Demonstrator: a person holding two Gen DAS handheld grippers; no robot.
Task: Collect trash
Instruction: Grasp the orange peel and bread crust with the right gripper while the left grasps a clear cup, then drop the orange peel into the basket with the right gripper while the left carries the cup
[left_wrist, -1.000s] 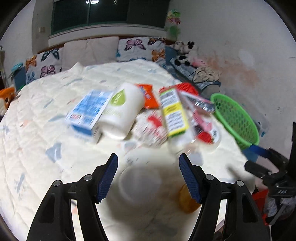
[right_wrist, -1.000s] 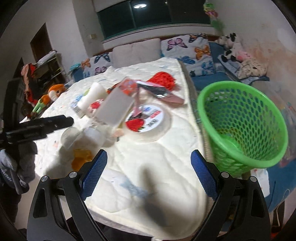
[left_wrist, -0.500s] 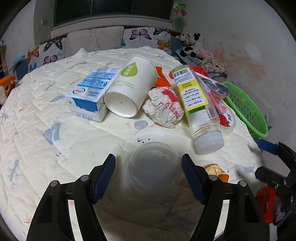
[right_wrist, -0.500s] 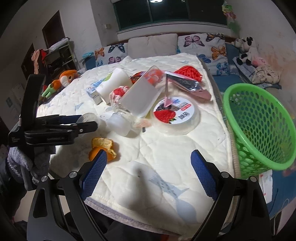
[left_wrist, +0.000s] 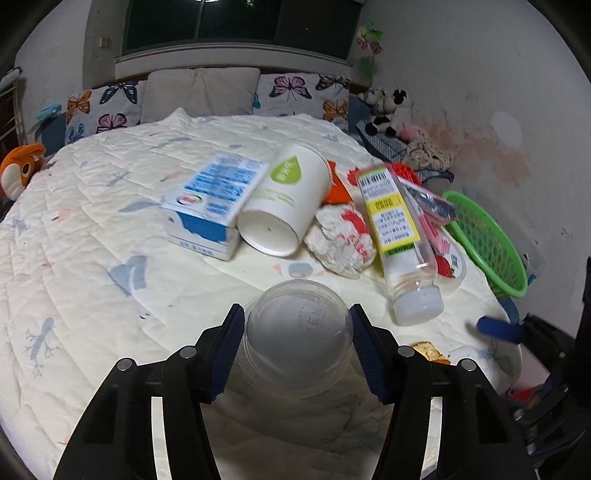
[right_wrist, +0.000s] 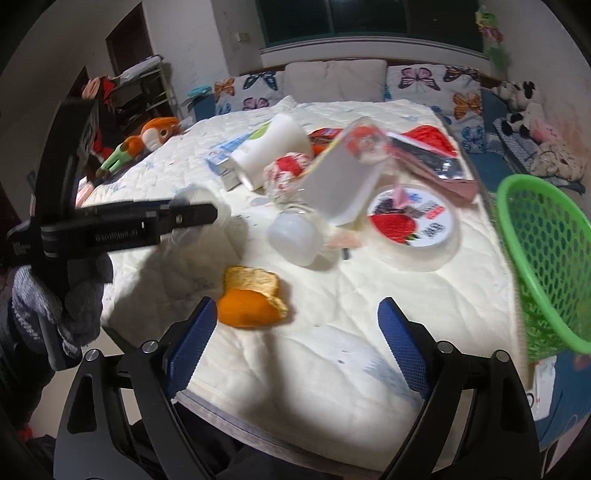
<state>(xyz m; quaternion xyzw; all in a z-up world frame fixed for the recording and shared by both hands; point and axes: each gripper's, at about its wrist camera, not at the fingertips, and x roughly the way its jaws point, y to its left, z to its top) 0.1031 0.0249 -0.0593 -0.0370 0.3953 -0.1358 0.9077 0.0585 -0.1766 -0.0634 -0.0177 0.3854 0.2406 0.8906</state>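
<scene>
The green basket (right_wrist: 546, 266) hangs off the bed's edge, and everything here is placed from it. Far from it, across the litter pile, the left gripper (left_wrist: 295, 347) is closing around a clear plastic cup (left_wrist: 295, 339) lying on its side, base toward the camera, its long axis along the fingers; the pads sit at its flanks, though firm contact cannot be told. Nearer the basket, the right gripper (right_wrist: 291, 339) is narrowing on nothing, and the orange peel (right_wrist: 251, 299) lies just ahead of its basket-far finger, so this hand looks better placed for it.
</scene>
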